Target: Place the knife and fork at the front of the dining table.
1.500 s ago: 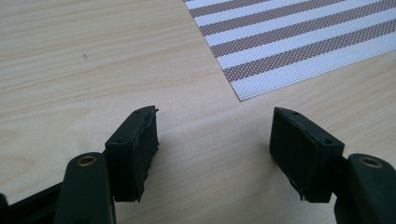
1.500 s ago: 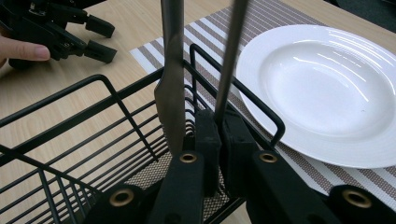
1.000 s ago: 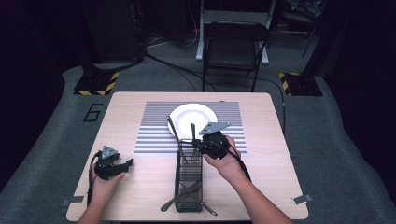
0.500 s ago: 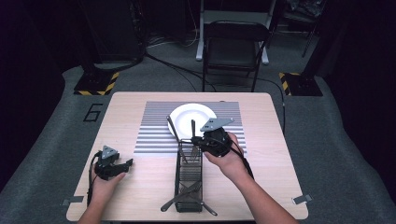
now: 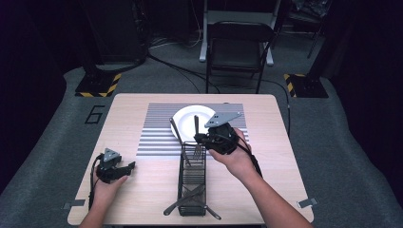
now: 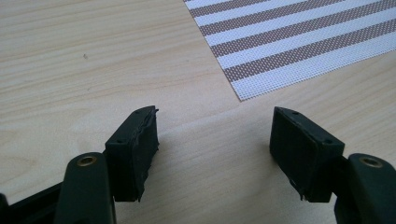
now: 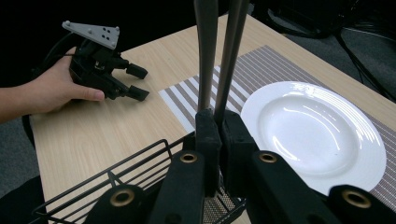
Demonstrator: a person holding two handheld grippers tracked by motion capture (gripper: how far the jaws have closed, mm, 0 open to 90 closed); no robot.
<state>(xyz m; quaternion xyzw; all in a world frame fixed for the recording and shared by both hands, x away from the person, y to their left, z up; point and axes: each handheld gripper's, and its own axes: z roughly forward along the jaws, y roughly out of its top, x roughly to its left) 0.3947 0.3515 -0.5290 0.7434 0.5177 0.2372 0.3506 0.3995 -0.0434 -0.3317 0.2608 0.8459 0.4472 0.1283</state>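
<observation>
Fork (image 5: pixel 196 137) is pinched by its handle between the pressed-together pads of the right tongs (image 5: pixel 199 139), standing upright with its tines just above the far end of the black wire basket (image 5: pixel 192 183); in the right gripper view a second dark handle (image 7: pixel 206 51) is seen beside it at the pads. Further dark utensils (image 5: pixel 187 202) are held in the basket's near end. A white plate (image 5: pixel 187 118), lying bare, is set on the striped placemat (image 5: pixel 154 130) just beyond. The left tongs (image 5: pixel 124 167) are spread, with nothing between them, low over the wooden surface (image 5: pixel 142 190), well apart.
</observation>
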